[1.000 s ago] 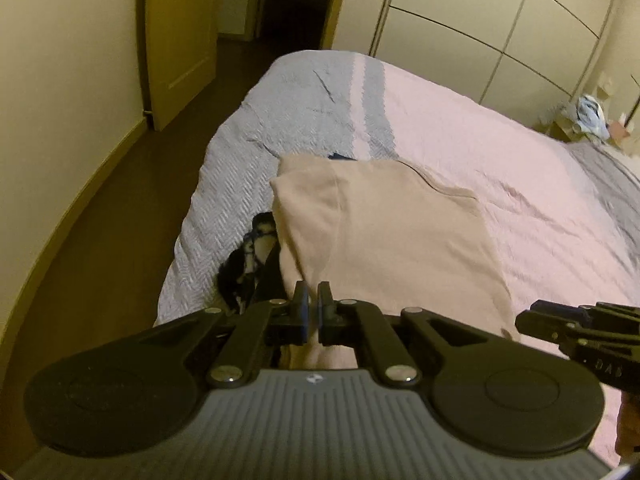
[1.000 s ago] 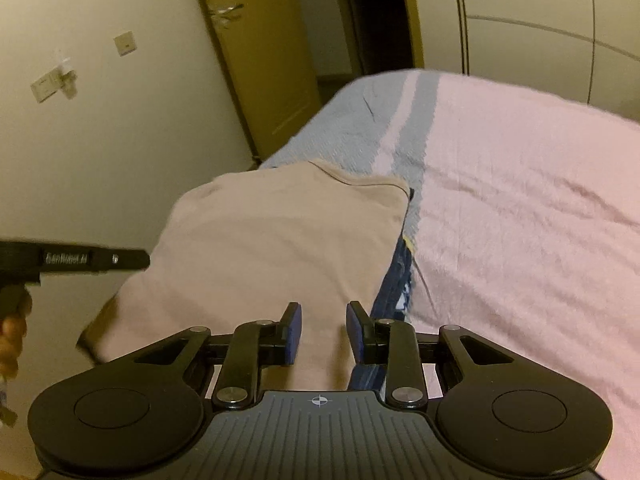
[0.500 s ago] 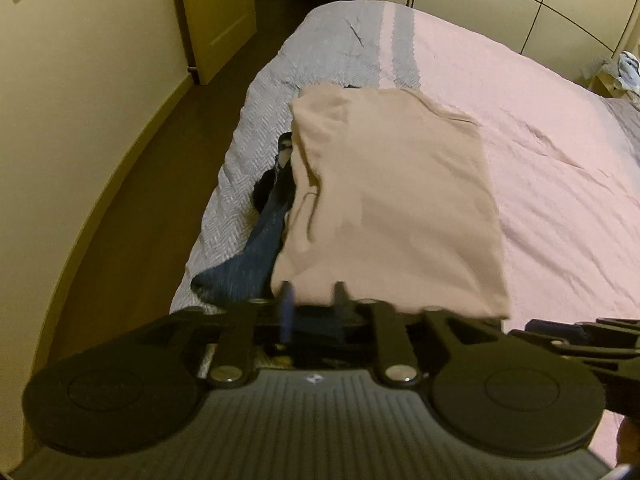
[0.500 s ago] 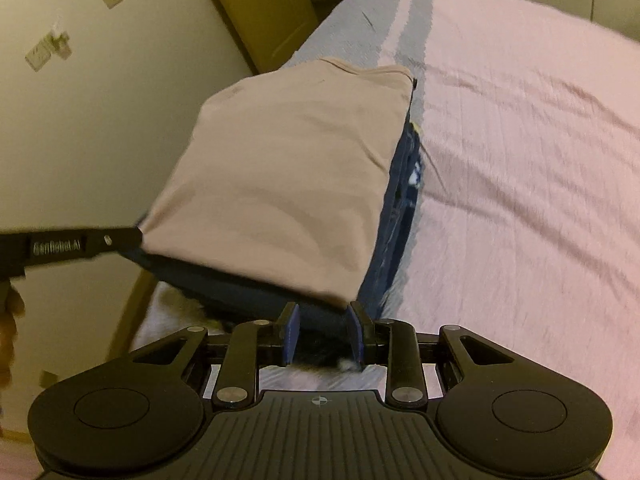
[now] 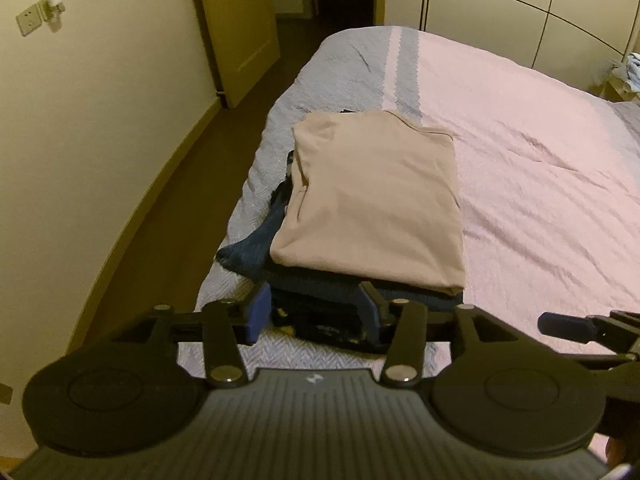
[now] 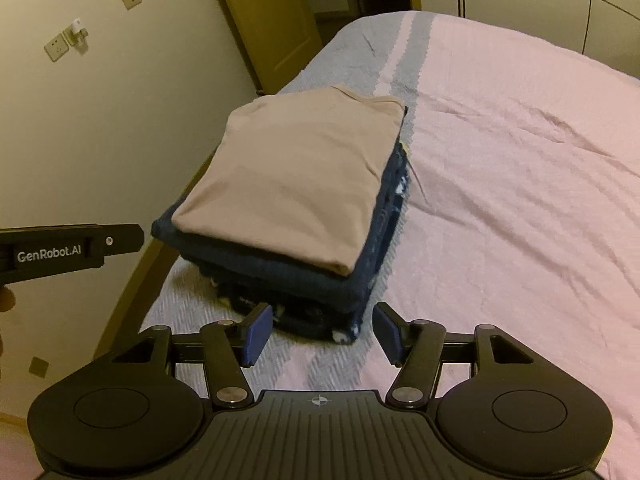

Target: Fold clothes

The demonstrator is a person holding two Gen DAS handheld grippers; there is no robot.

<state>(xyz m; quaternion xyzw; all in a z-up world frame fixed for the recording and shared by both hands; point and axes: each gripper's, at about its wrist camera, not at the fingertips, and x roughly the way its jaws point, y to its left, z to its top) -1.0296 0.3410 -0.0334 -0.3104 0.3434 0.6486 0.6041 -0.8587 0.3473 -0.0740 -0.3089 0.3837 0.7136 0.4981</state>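
The folded beige garment [image 5: 376, 196] lies flat on top of a stack of dark blue clothes [image 6: 304, 276], and the whole pile sits on the bed [image 5: 520, 168] near its left edge, on the grey herringbone strip of the cover where it meets the pink part. In the right wrist view the beige piece [image 6: 296, 184] is squared off, its near edge a little short of the blue layers beneath, which show as a dark band along the near and right sides. In the left wrist view a dark blue sock-like piece [image 5: 250, 250] sticks out from under the pile on the left, toward the edge of the bed, and a patterned black-and-white item peeks out farther along that side; what it is cannot be told. Your left gripper [image 5: 312, 314] stands with its jaws well apart, just at the near edge of the pile, the blue pads either side of the lowest dark layers and gripping nothing. Your right gripper [image 6: 322, 334] is likewise spread wide, empty, its pads flanking the near right corner of the stack without touching it. Each tool shows in the other's view: the right one as a black bar at the right margin of the left view, the left one at the left margin of the right view. Beyond the bed, a door [image 5: 236, 28] stands to the far left, a cream wall with sockets [image 6: 56, 46] runs along the left, and pale cupboard fronts [image 5: 520, 12] close the far side.
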